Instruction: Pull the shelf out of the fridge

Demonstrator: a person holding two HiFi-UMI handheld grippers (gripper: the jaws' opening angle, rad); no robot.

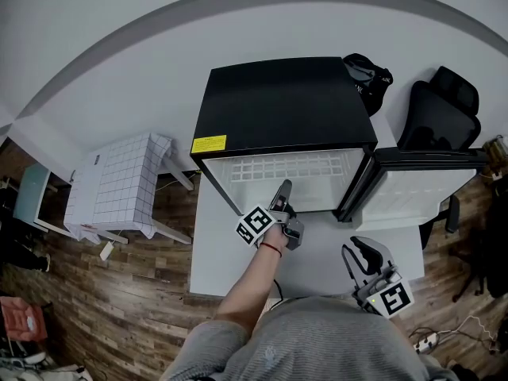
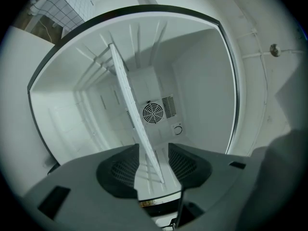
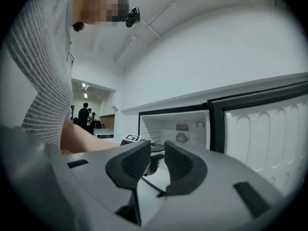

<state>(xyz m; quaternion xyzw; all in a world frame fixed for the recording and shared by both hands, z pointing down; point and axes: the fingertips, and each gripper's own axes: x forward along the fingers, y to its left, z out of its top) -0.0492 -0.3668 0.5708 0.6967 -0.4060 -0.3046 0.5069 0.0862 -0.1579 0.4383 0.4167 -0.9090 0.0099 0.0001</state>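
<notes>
A small black fridge stands on a white table with its door swung open to the right. Inside, the white wire shelf lies across the white interior. My left gripper reaches into the opening. In the left gripper view the shelf runs edge-on between the jaws of my left gripper, which stand wide apart, the pads clear of it. My right gripper rests low at the table's front right. In the right gripper view its jaws show a narrow gap with nothing in it.
A stand draped in a white grid cloth sits left of the table. A black office chair and a black bag are behind the fridge at the right. A power strip lies on the wooden floor.
</notes>
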